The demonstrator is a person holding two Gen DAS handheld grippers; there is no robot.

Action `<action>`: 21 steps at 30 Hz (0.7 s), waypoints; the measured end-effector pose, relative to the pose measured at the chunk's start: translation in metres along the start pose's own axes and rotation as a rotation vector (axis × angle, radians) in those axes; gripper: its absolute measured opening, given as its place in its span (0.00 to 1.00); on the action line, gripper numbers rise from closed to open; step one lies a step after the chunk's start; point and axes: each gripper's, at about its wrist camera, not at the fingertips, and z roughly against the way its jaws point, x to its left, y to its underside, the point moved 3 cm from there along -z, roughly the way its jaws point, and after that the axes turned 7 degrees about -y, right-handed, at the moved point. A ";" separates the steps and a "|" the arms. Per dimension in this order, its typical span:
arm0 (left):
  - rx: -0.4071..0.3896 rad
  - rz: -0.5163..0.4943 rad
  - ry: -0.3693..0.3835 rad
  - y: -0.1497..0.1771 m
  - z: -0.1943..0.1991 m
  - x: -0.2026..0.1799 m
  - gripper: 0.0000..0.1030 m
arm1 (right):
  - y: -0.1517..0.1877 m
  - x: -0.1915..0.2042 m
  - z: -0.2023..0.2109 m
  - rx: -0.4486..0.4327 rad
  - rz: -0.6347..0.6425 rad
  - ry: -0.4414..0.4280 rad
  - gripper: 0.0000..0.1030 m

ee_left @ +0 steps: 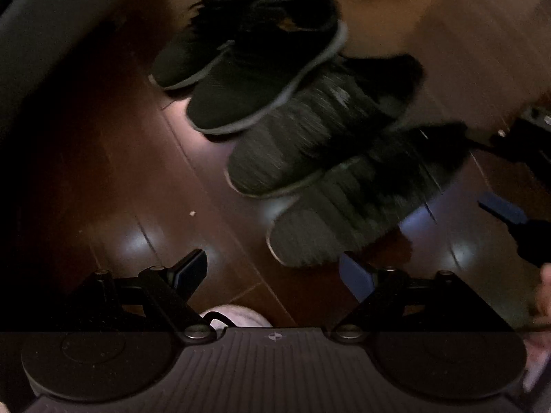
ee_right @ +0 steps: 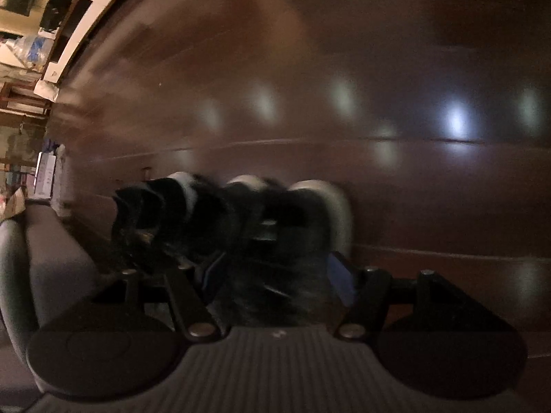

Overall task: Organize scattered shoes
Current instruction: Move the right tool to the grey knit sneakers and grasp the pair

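Left wrist view is dark and blurry, so no brand or writing is readable on the four shoes lined up side by side on the wood floor (ee_left: 113,186): two black shoes (ee_left: 261,75) further off, then two grey shoes (ee_left: 320,137) nearer. Left gripper (ee_left: 272,272) hovers spread wide above the floor, holding nothing, with a grey couch (ee_left: 48,34) at left. Right gripper (ee_right: 275,275) is pinching the nearest grey shoe (ee_right: 275,289), low by the row's heels.
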 end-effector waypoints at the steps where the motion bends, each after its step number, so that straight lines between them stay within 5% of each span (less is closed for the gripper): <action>1: 0.010 0.016 0.004 -0.006 -0.002 0.004 0.86 | -0.005 0.008 -0.013 0.001 -0.019 0.005 0.65; 4: 0.034 0.049 0.011 -0.020 -0.007 0.015 0.86 | -0.022 0.028 -0.053 0.008 -0.079 0.031 0.65; 13: 0.055 0.091 0.015 -0.048 -0.016 0.030 0.86 | -0.003 0.053 -0.114 0.055 -0.075 0.144 0.64; 21: 0.081 0.103 0.016 -0.052 -0.022 0.033 0.86 | 0.015 0.054 -0.158 0.124 0.007 0.298 0.42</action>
